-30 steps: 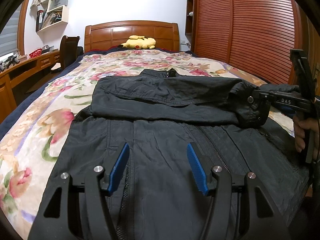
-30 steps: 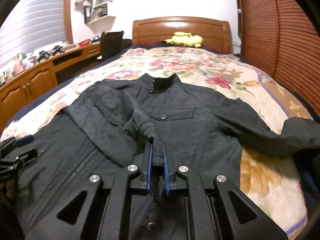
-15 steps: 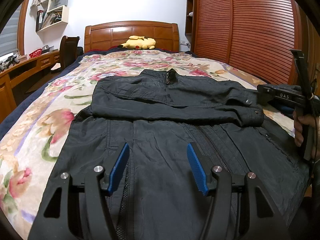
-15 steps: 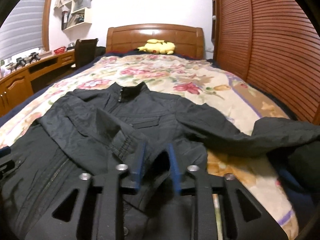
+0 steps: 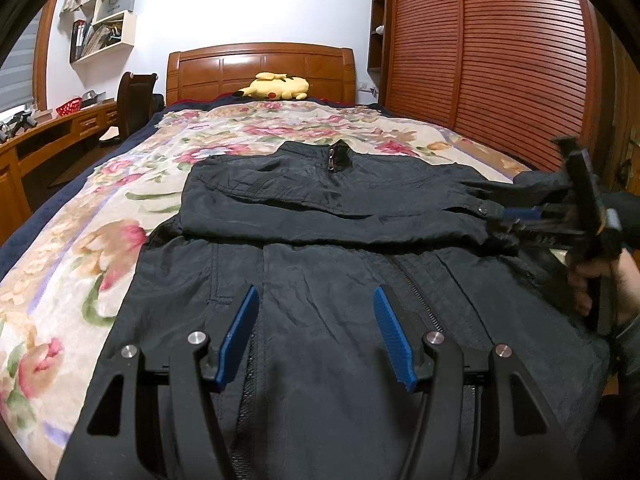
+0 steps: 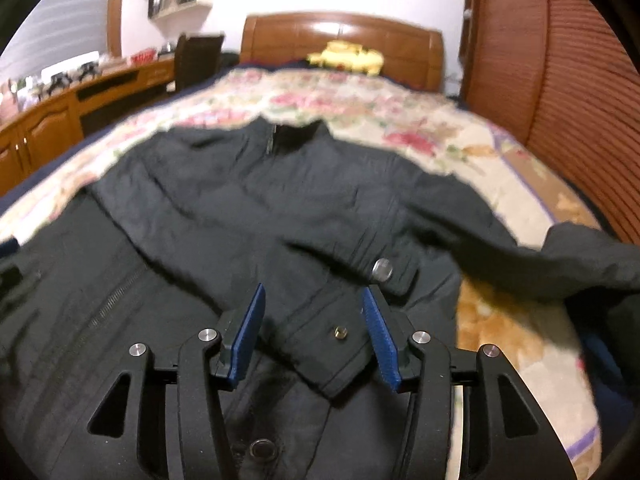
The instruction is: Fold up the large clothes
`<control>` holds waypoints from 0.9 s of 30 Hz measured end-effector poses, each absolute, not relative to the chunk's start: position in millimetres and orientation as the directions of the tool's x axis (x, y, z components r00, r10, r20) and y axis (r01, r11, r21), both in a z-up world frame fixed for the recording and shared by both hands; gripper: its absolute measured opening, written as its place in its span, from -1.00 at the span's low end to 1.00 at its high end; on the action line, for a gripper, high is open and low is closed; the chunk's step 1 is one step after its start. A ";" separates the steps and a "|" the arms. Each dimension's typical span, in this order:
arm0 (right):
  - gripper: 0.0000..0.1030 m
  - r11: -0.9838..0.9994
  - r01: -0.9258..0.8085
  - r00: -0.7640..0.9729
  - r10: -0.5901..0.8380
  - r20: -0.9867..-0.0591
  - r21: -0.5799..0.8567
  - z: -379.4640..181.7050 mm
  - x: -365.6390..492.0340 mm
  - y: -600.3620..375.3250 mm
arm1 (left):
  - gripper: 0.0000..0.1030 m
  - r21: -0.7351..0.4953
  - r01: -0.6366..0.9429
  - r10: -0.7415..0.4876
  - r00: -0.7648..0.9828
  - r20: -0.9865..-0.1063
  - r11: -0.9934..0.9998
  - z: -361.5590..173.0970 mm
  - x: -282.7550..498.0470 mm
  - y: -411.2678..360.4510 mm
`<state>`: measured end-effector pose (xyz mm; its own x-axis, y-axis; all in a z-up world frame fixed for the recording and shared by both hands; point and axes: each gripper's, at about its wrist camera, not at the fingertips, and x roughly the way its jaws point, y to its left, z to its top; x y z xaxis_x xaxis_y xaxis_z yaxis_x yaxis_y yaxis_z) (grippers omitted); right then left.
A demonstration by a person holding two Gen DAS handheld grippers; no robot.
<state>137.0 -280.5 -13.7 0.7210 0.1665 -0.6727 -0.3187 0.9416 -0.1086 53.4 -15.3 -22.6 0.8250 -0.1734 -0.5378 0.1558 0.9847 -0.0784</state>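
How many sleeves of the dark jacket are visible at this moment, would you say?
2: one sleeve folded across the jacket chest, the other sleeve stretched onto the floral bedspread.

Left tool (image 5: 314, 334) gapes; right tool (image 6: 314, 334) opening.

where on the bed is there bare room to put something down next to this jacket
Free: the floral blanket between the jacket collar and the yellow plush toy by the headboard, and the strip left of the jacket. Crowded: the right side, where the unfolded sleeve trails and the right gripper, jaws opening, hangs over the cuff.
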 end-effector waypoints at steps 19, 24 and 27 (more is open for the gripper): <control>0.00 0.970 -0.168 0.746 0.008 -0.666 -0.177 54.6 108.7 -383.1 | 0.15 -0.145 0.316 -0.342 0.771 -0.537 0.938 -4.7 68.2 -65.1; 0.27 0.977 -0.051 0.754 -0.099 -0.649 -0.209 83.1 113.0 -432.3 | 0.18 -0.125 0.338 -0.350 0.765 -0.540 0.933 -6.0 73.7 -77.9; 0.36 0.971 0.017 0.754 -0.169 -0.635 -0.239 95.3 116.4 -460.0 | 0.20 -0.130 0.347 -0.360 0.762 -0.538 0.929 -4.7 75.9 -81.8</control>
